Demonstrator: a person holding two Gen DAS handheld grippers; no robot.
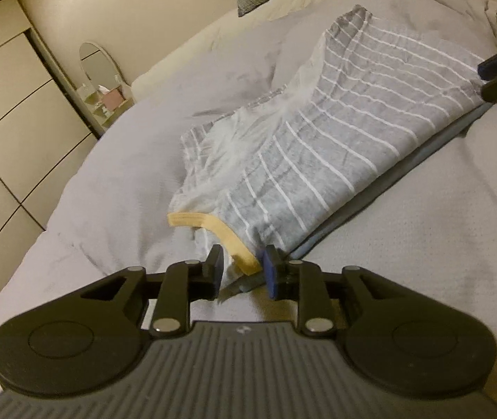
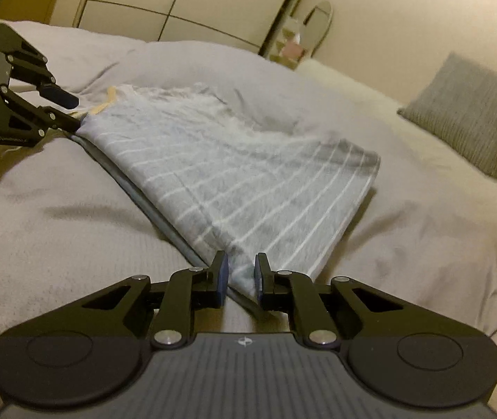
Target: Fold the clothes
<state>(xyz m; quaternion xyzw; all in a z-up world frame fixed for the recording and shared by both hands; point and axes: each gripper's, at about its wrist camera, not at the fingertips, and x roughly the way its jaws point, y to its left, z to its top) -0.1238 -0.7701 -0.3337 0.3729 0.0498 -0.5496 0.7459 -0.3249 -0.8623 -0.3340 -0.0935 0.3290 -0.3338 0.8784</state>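
Holding my striped shirt [image 1: 335, 132] by two ends on the bed [image 1: 126, 160].
My left tool [image 1: 241, 267] and right tool [image 2: 241, 276] both look part spread around cloth, so an end could slip and spoil the fold.

Each claw is showing the same build. The left claw [image 1: 242, 268] is carrying two black fingers tipped with dark blue pads [image 1: 270, 271], joined by black linkage bars that are pivoting on round silver screws. Behind the bars, two broad black rounded housings are each bearing a shallow circular recess, and between them a grey ribbed panel is wearing a small white logo near its front edge. The right claw [image 2: 241, 276] is repeating this: blue pads [image 2: 223, 277], black links, silver screw heads, twin rounded housings and the ribbed grey panel with its white mark. Triangular cut-outs are opening in the outer arms.
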